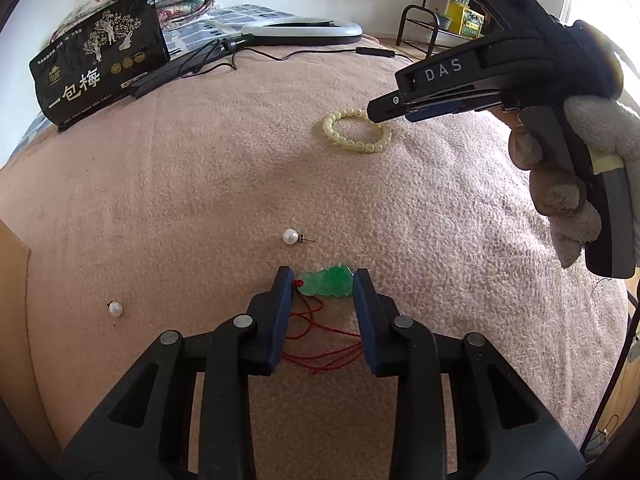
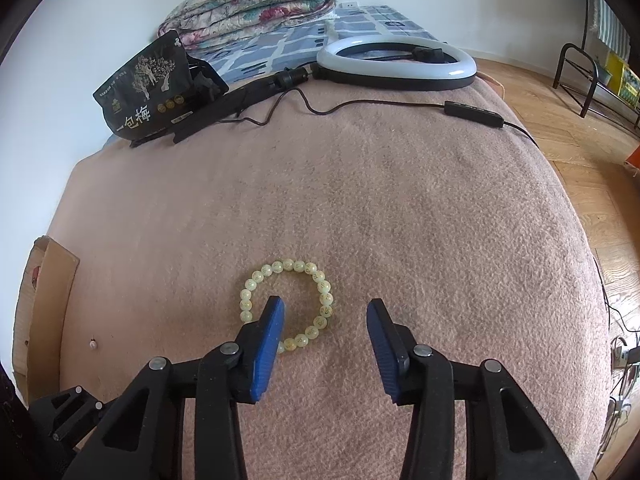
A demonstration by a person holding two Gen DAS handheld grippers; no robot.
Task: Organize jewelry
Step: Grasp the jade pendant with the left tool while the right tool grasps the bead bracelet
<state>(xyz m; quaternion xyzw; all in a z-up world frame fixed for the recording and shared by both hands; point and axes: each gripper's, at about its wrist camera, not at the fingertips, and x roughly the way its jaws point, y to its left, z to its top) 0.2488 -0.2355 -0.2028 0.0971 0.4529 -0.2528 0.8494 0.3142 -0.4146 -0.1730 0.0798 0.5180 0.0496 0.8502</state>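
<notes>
A carved green jade pendant (image 1: 328, 283) on a thin red cord (image 1: 320, 340) is seen lying on the pink fleece blanket (image 1: 200, 184), directly between the blue-padded tips of the left gripper (image 1: 322, 286). The jaws are spread about as wide as the pendant; whether the pads touch its ends cannot be told, and nothing is lifted. The red cord is looped loosely on the blanket between the two fingers, trailing back toward the camera.

Just beyond the pendant, a white pearl stud earring (image 1: 290, 237) is found with its post pointing right. A second white pearl earring (image 1: 115, 309) lies well apart to the left, near the blanket's edge.

Farther out, a pale yellow beaded bracelet (image 1: 356, 132) is laid in a ring on the blanket. In the right wrist view, the bracelet (image 2: 286, 306) is seen beneath the right gripper (image 2: 326, 312), whose jaws are held wide open and empty. Its left blue pad (image 2: 270, 344) sits over the inside of the ring, and the right pad is outside it, so the bracelet's right side lies between them. From the left wrist view, the right gripper (image 1: 384, 106) is seen held in a grey gloved hand (image 1: 576, 168), its tip over the bracelet.

At the far end of the blanket, a black printed snack bag (image 2: 146, 88), a white ring light (image 2: 396, 64) with a black cable and folded floral quilts (image 2: 256, 4) are seen.
</notes>
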